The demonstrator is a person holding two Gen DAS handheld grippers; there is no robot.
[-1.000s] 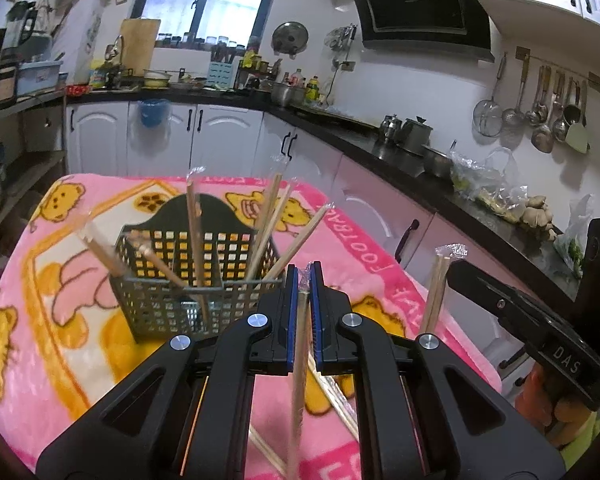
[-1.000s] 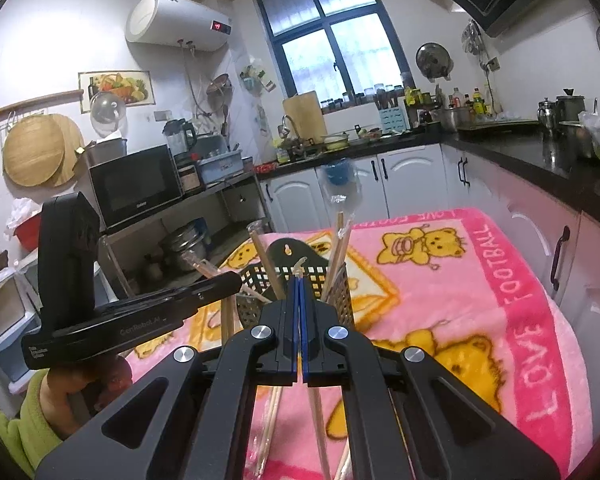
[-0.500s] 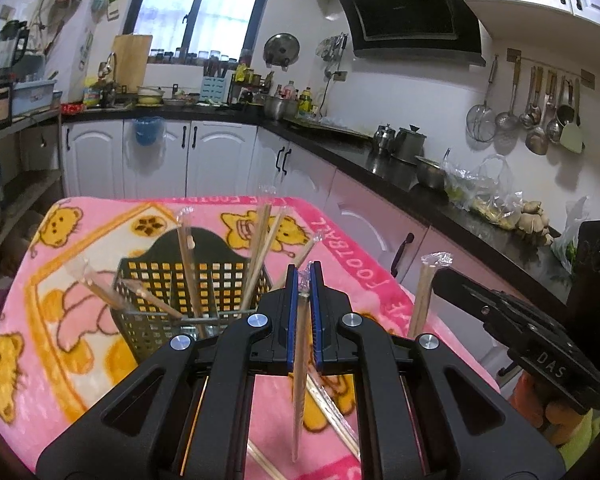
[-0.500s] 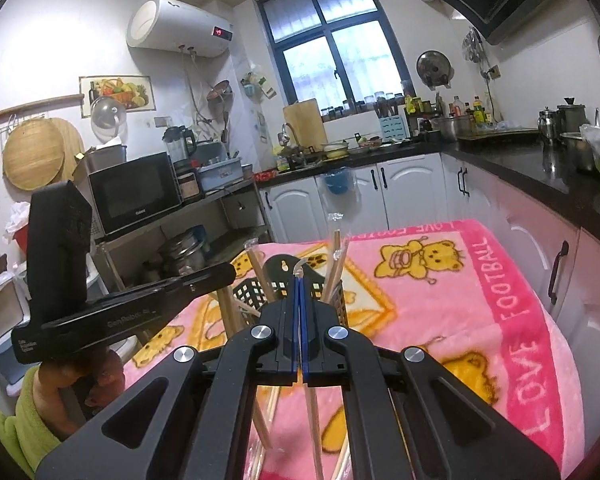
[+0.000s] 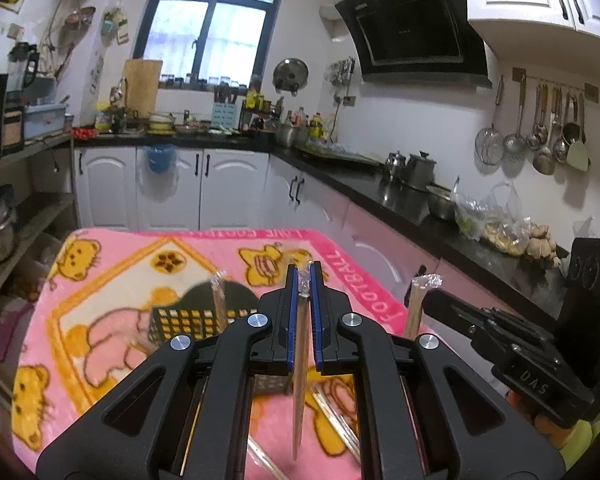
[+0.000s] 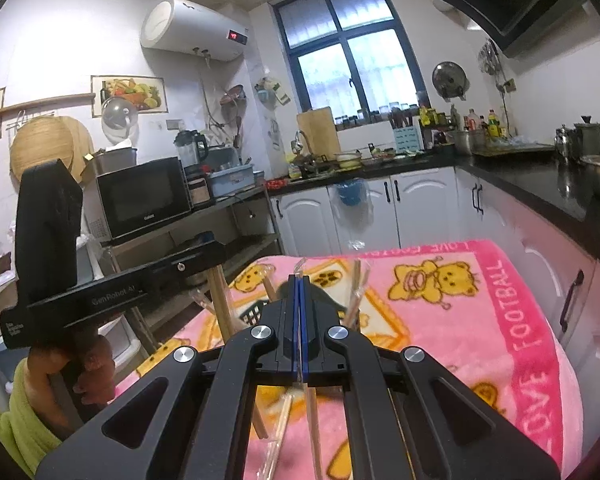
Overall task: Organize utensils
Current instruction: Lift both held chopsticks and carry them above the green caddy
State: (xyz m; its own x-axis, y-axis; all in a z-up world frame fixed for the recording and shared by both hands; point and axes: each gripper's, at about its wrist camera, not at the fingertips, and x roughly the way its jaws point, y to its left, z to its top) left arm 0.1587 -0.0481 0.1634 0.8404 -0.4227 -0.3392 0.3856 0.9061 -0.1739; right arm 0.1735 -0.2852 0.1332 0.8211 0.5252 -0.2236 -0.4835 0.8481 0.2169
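Note:
My left gripper (image 5: 303, 276) is shut on a plastic-wrapped pair of chopsticks (image 5: 300, 364) that hangs upright above the table. My right gripper (image 6: 297, 280) is shut on another wrapped pair of chopsticks (image 6: 311, 420), also upright; it shows in the left wrist view (image 5: 418, 304). A dark mesh utensil basket (image 5: 196, 320) with several wrapped chopsticks stands on the pink blanket (image 5: 112, 280), mostly hidden behind both grippers; it shows in the right wrist view (image 6: 252, 314). More wrapped chopsticks (image 5: 336, 416) lie on the blanket below.
The table is covered by the pink cartoon blanket (image 6: 480, 312). White cabinets and a black counter (image 5: 400, 196) run behind and to the right. A shelf with a microwave (image 6: 144, 196) stands at the left.
Both grippers have risen with their chopsticks. The basket now sits lower and is more hidden behind the fingers.

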